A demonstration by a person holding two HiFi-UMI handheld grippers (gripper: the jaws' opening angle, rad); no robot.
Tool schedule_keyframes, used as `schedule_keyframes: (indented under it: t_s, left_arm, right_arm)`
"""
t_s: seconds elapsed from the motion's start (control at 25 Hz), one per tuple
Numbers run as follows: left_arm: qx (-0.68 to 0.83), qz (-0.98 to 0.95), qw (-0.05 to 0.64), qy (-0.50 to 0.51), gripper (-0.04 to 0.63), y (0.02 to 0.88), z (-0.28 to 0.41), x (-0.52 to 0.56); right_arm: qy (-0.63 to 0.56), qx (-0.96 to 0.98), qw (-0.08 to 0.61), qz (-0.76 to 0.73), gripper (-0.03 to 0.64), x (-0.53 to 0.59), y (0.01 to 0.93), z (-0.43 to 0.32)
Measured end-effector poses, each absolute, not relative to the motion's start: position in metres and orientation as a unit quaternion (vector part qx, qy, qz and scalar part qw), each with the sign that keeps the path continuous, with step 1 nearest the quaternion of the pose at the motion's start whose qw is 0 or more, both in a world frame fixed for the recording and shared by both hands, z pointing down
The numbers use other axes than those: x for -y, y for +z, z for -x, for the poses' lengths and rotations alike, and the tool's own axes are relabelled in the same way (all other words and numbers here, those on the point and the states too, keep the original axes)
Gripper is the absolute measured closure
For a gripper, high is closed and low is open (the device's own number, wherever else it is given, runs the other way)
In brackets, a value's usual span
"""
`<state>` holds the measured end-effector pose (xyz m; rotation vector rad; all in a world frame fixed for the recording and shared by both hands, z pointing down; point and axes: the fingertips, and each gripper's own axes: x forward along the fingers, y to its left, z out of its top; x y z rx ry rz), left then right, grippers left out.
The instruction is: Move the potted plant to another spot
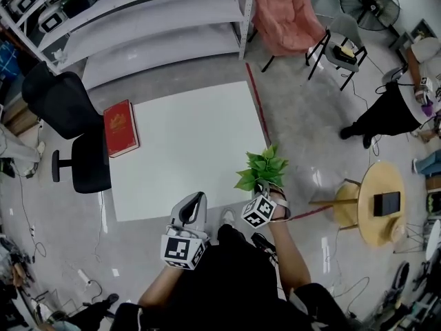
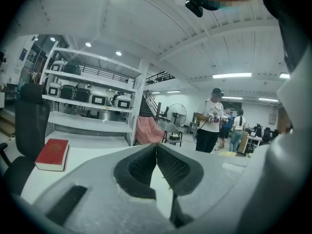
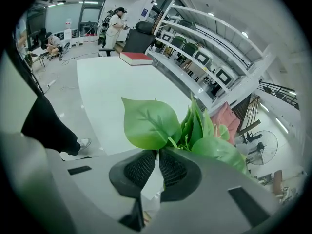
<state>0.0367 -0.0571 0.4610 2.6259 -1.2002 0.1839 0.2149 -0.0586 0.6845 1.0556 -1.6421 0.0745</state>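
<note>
The left tongs (image 1: pixel 195 202) sit low before the body, pointing forward, marker cube (image 1: pixel 182 249) nearest the person. In the left gripper view their jaws meet at the tips with nothing between. The right tongs (image 3: pixel 157 153), on a bare forearm (image 1: pixel 289 247) stretched forward, are pressed together at the base of the potted plant's (image 3: pixel 151 123) leaves
</note>
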Motion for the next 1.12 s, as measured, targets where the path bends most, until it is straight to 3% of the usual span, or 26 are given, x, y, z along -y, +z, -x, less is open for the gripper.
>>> schedule_keyframes:
  t_s: [1.12]
  left_arm:
    - [0.424, -0.893, 0.141, 0.052, 0.577, 0.468, 0.076, 0.044]
  right_arm:
    - [0.003, 0.732, 0.56, -0.388, 0.598, 0.035, 0.703, -0.042]
